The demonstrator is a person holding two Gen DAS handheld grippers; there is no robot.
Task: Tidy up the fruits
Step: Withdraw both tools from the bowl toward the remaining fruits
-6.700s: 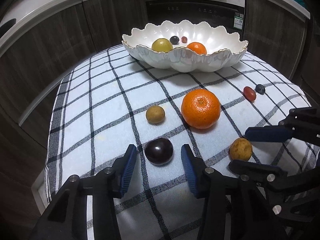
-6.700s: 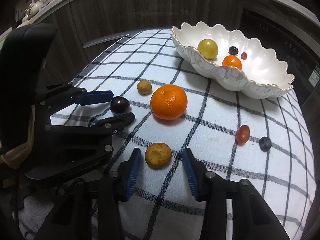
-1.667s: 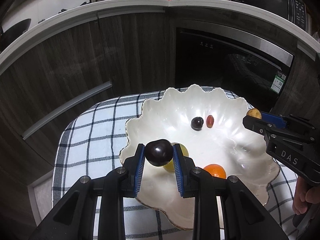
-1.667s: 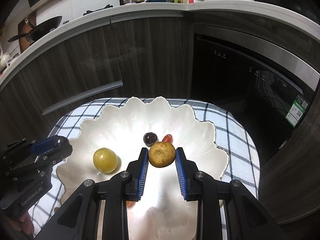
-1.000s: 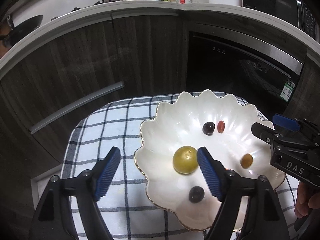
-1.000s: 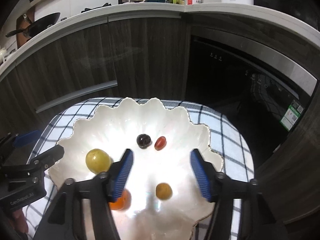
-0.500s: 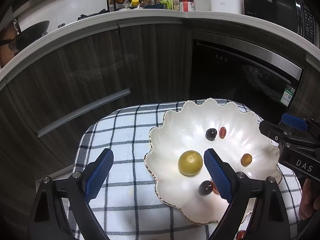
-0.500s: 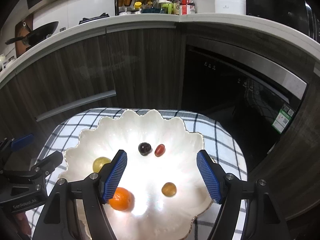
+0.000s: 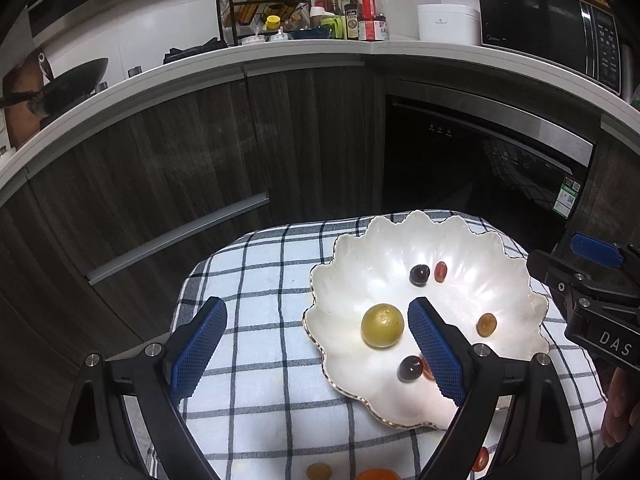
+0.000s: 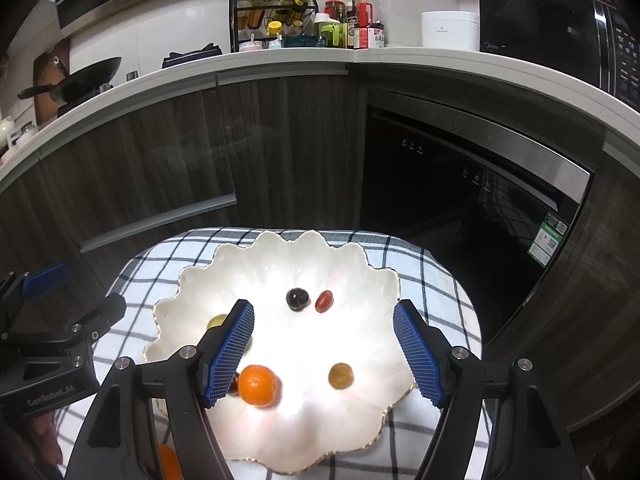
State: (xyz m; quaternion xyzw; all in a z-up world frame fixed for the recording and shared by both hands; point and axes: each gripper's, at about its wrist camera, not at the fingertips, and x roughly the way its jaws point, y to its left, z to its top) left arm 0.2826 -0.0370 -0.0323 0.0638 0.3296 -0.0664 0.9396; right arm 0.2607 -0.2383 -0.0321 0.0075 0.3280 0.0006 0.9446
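Note:
A white scalloped bowl on the checked cloth holds a yellow-green fruit, a dark plum, a brown fruit, a dark grape and a red grape. My left gripper hangs open and empty above the bowl's left rim. In the right wrist view the bowl also shows a small orange beside the brown fruit. My right gripper is open and empty above the bowl. Each gripper shows at the other view's edge.
On the cloth nearest me lie a small brown fruit, a big orange and a red grape. Dark cabinets and a built-in appliance stand behind the table. A hand holds the right gripper.
Both grippers let go of their fruit: the plum and the brown fruit now lie in the bowl. Both jaws opened wide, and both grippers rose and drew back from the bowl.

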